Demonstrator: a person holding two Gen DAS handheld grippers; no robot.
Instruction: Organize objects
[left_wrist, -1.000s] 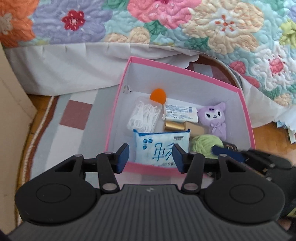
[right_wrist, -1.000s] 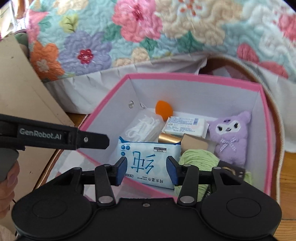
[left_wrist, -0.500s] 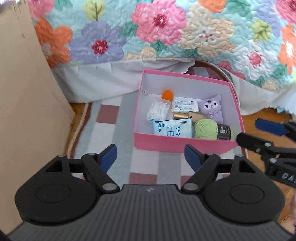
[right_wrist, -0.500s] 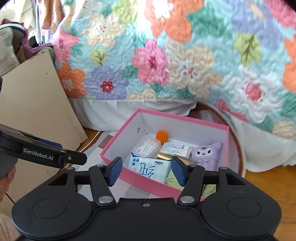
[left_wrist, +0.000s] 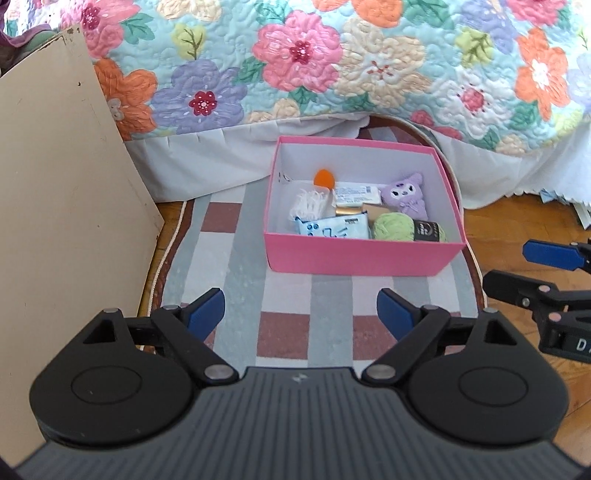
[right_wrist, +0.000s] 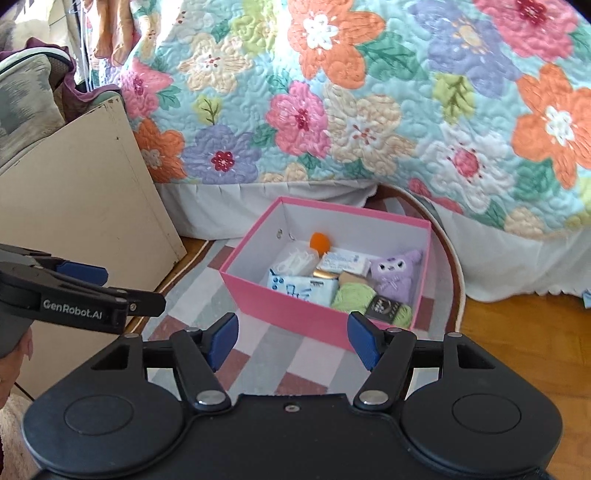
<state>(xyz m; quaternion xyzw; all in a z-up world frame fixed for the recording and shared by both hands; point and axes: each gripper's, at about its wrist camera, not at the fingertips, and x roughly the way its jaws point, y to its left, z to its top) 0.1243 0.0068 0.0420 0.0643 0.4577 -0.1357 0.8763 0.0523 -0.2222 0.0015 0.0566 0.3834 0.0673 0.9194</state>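
Pink box (left_wrist: 364, 258), checked grey-and-maroon rug (left_wrist: 236, 258), floral pastel quilt (left_wrist: 332, 62), purple plush (left_wrist: 404, 195).

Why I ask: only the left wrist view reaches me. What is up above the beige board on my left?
Observer: A grey patterned cushion shows above the top edge of the beige board, with purple fabric beside it.
Operator: My view cuts off the right tongs. Anything in them?
Observer: Nothing. The right tongs are opening, both blue pads bare, with only the rug and the pink box beyond.
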